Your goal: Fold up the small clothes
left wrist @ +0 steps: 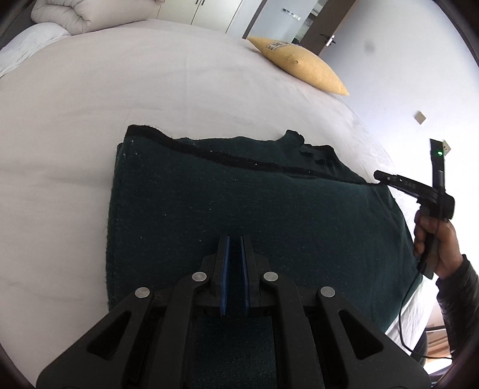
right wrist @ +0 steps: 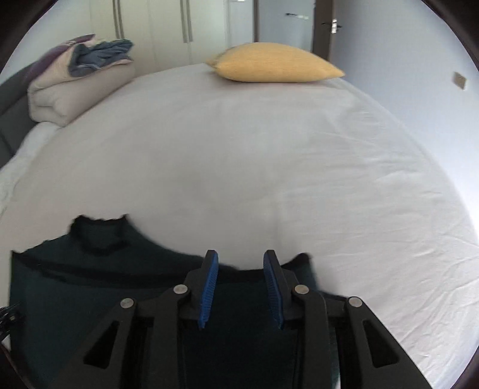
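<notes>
a wide bed covered with a smooth pale sheet fills both views. at its far edge lies a mustard-yellow fabric cushion, and toward the headboard side sits a rolled beige duvet with a crumpled grey-blue cloth on top. behind them stand pale wardrobe doors, a dark-framed door with a metal handle and a plain light wall.

a dark green knitted garment lies spread flat on the near part of the bed, its black-trimmed edge running across the far side and a small collar-like tab poking out beyond it.

the left gripper hangs low over the middle of the garment, its blue pads drawn nearly together with only a thin slit between them and nothing caught there. the right gripper, held in a person's hand, sits at the garment's far right corner; its jaws stand partly apart, and the blurred view suggests the cloth edge lies under rather than between the pads.
</notes>
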